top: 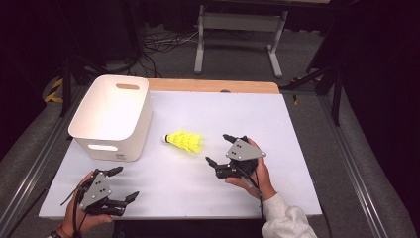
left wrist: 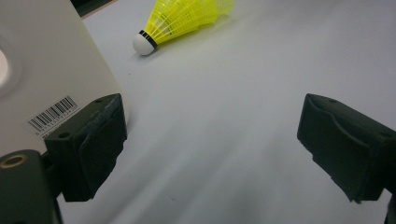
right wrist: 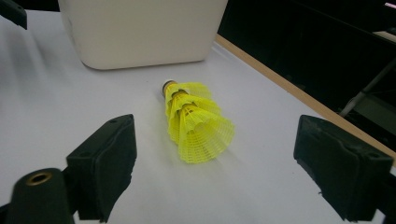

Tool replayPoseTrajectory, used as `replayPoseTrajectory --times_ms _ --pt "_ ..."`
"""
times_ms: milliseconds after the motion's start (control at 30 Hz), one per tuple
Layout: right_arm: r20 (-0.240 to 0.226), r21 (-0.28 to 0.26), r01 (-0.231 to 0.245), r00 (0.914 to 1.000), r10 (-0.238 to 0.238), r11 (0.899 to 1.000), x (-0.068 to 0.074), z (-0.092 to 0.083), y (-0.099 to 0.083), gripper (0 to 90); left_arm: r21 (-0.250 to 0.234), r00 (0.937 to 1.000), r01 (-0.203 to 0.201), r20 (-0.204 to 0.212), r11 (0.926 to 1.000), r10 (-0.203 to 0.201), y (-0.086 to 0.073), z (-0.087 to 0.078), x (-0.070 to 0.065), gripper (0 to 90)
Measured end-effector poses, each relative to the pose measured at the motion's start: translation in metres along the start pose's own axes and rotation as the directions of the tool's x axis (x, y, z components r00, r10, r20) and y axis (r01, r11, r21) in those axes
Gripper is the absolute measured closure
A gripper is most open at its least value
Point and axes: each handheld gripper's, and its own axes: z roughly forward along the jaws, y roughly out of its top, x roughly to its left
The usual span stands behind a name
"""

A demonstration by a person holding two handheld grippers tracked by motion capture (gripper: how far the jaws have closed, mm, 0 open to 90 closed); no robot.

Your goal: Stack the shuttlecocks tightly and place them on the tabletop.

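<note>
Jaws stand wide on both tools, with nothing between either pair. A person's right gripper hovers just right of a stack of yellow shuttlecocks lying on its side near the middle of the white desk, while the left gripper waits at the near left edge, well apart from it. The stack's long axis runs left to right across the desk: its white cork tip points left toward the white bin, and its flared skirt opens right toward the right gripper. In the right gripper view the shuttlecocks lie straight ahead, centred in the gap between the two black pads, skirt nearest and cork farthest, with the bin standing beyond. In the left gripper view the shuttlecocks lie far ahead, and the wall of the bin, with its barcode label, rises close on one side. By this layout the right hand is plainly the nearer one and looks set for the pick-up; its jaws already straddle the line of the stack, so a short push forward and down along that axis would likely bring the pads to either side of the skirt. The skirt looks soft, so a hard squeeze could crush it.
</note>
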Motion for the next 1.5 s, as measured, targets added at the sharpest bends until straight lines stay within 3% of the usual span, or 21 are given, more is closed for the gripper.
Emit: replayPoseTrajectory --times_ms 233,367,467,533,767,967,1167,1500 --pt "-0.018 -0.045 -0.019 0.9997 0.018 0.999 0.001 -0.013 -0.009 9.3 0.003 0.9999 0.011 0.010 0.9999 -0.011 -0.001 0.000 0.001 8.6" --pt "0.017 -0.045 -0.033 0.9993 0.034 0.998 0.000 -0.020 -0.015 8.3 0.000 0.9998 0.016 0.011 0.9999 -0.016 -0.001 -0.001 0.001 8.5" --pt "0.077 -0.041 -0.066 0.9947 0.069 0.997 -0.002 -0.024 -0.022 7.9 0.000 0.9998 0.014 0.010 0.9999 -0.014 -0.001 -0.001 0.001 8.4" --pt "0.058 -0.038 -0.097 0.9934 0.099 0.995 -0.005 -0.027 -0.026 9.6 0.000 0.9998 0.014 0.013 0.9999 -0.014 -0.001 -0.001 0.002 8.3" --pt "0.112 -0.018 -0.059 0.9919 0.060 0.998 -0.003 -0.037 -0.037 8.7 0.003 1.0000 0.007 0.006 1.0000 -0.007 -0.002 -0.001 0.003 8.2" --pt "0.127 -0.007 -0.055 0.9904 0.056 0.998 -0.003 -0.045 -0.048 9.0 -0.007 0.9997 0.023 0.005 0.9997 -0.023 -0.003 -0.002 0.004 7.4" --pt "0.161 0.016 -0.015 0.9869 0.013 1.000 -0.002 -0.054 -0.058 9.5 -0.004 0.9998 0.019 0.001 0.9998 -0.019 -0.003 -0.002 0.004 7.7" --pt "0.169 0.025 -0.036 0.9851 0.031 0.999 -0.006 -0.067 -0.078 10.5 0.000 0.9999 0.016 -0.003 0.9999 -0.016 -0.004 -0.004 0.004 7.9"
